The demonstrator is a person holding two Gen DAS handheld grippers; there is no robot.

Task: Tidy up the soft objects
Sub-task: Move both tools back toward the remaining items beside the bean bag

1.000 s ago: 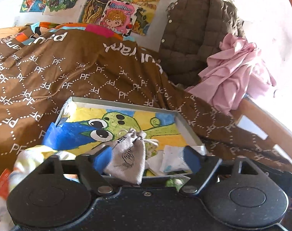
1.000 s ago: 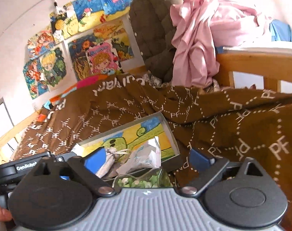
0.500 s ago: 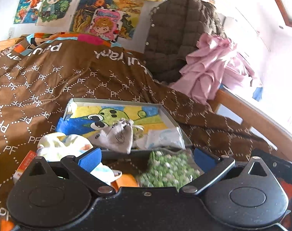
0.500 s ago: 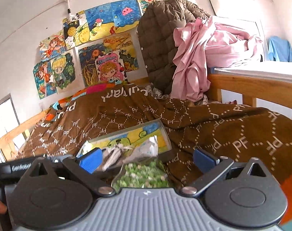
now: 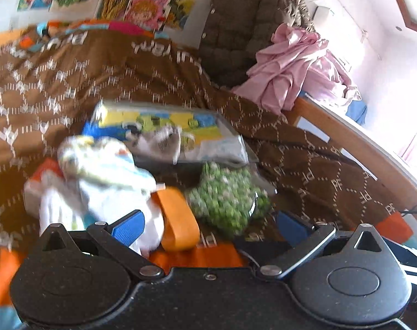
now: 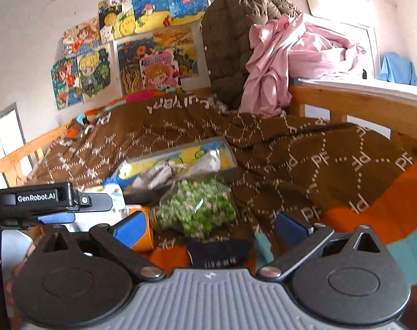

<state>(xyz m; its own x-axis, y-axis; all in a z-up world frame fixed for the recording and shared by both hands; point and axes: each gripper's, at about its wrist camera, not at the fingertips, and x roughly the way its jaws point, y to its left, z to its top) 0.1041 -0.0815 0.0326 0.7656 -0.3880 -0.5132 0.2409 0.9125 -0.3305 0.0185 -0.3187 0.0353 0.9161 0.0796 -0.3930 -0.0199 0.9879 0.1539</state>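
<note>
Both tools are held with the jaws spread and nothing between them: the left hand-held gripper (image 5: 208, 220) and the right hand-held gripper (image 6: 211, 224) are released, hovering low over the bed quilt (image 6: 304, 148).

Just ahead of both, between the blue pads, a clear bag of green pieces (image 6: 197, 209) lies on the quilt; beyond it, the shallow tray (image 5: 225, 126) with the cartoon lining is seen, already holding a grey drawstring pouch (image 5: 164, 143) and a pale packet (image 5: 219, 150). Ahead and to the left of the left tool, a white printed cloth bundle (image 5: 104, 170) and an orange strap (image 5: 175, 217) are piled; a dark folded item (image 6: 219, 253) lies right under the right tool's nose.

Risks, as judged: the bag is slack and glossy, so a shallow pinch could slip off or squeeze the contents aside; the strap lies close enough to be caught along with it; the soft quilt gives under pressure, and the tray could be tipped by a nudge to its near wall.

The bag's long axis appears to run roughly across the right tool's view — slightly tilted — though blur leaves its mouth end uncertain.
</note>
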